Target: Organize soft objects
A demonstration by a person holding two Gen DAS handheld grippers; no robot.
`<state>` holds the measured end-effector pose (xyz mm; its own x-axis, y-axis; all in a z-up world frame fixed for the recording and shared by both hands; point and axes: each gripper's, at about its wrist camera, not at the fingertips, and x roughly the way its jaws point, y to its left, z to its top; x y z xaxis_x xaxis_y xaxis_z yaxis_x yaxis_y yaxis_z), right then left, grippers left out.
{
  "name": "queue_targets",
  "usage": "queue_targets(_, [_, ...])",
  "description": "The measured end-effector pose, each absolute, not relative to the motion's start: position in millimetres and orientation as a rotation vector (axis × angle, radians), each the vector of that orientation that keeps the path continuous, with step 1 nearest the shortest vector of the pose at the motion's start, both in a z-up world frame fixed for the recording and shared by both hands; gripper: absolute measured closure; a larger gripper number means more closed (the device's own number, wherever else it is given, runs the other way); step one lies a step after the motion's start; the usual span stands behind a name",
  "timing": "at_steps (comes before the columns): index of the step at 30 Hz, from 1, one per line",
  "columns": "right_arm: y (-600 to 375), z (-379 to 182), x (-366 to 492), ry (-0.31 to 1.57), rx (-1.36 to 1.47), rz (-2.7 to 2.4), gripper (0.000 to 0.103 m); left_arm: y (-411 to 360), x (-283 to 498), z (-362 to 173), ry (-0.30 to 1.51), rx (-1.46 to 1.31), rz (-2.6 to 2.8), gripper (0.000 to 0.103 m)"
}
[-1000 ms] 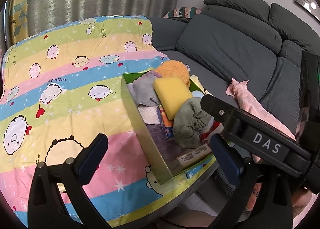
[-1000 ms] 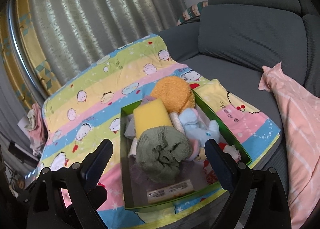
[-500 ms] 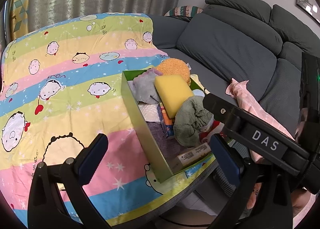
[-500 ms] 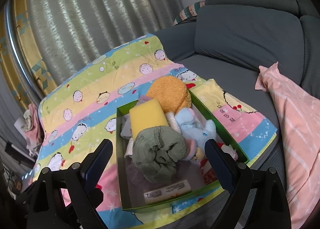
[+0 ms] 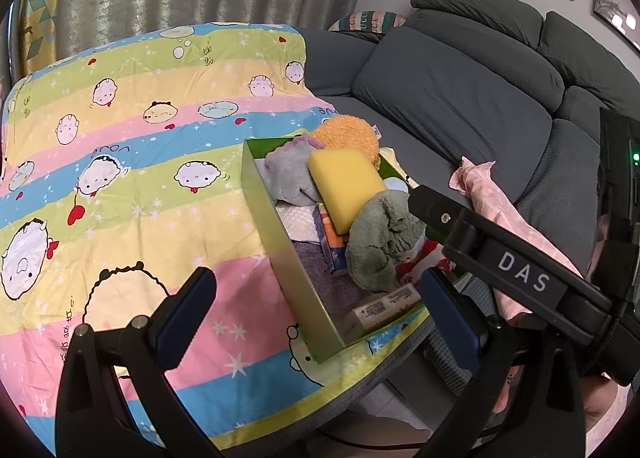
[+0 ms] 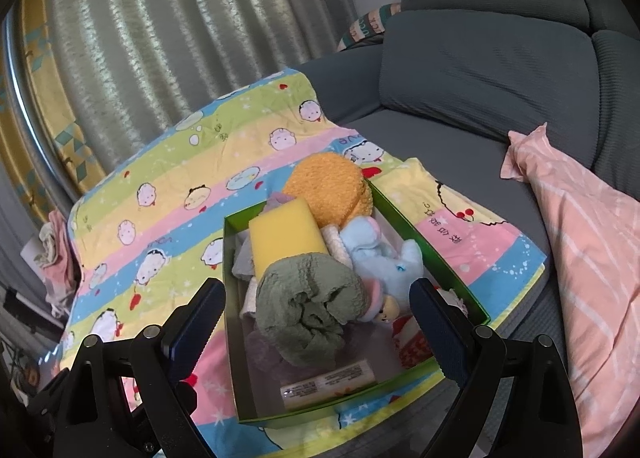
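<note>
**A:** So where's the soft stuff sitting? The green box (image 6: 432, 254) is packed: yellow sponge (image 6: 286, 240) on top, olive-green towel (image 6: 310, 306) rolled in front of it, orange fluffy thing (image 6: 330, 187) at the far end, light blue plush (image 6: 384, 258) along the right wall. All of it lies ahead of the right tool (image 6: 318, 328), between its wide-apart fingers, nothing gripped.

**B:** Same with the left tool (image 5: 316, 310), spread open and empty, box just ahead and to its right on the striped cartoon blanket (image 5: 140, 177) covering the surface.

**A:** Anything hard to make out?

**B:** Yeah, the bottom layer. Some grey cloth (image 5: 286, 173), a small carton (image 6: 328, 380) at the near end, the rest buried. The right tool's body blocks the box's right edge in the left view.
</note>
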<state>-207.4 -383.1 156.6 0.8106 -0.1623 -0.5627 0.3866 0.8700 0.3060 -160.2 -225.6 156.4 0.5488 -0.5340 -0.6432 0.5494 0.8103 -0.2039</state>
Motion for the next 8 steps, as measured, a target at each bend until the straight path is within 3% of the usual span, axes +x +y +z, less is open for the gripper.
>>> queue_targets(8, [-379.7, 157.9, -210.1, 0.551, 0.427, -0.322, 0.009, -225.5, -160.6, 156.6, 0.753, 0.015, -0.638, 0.001])
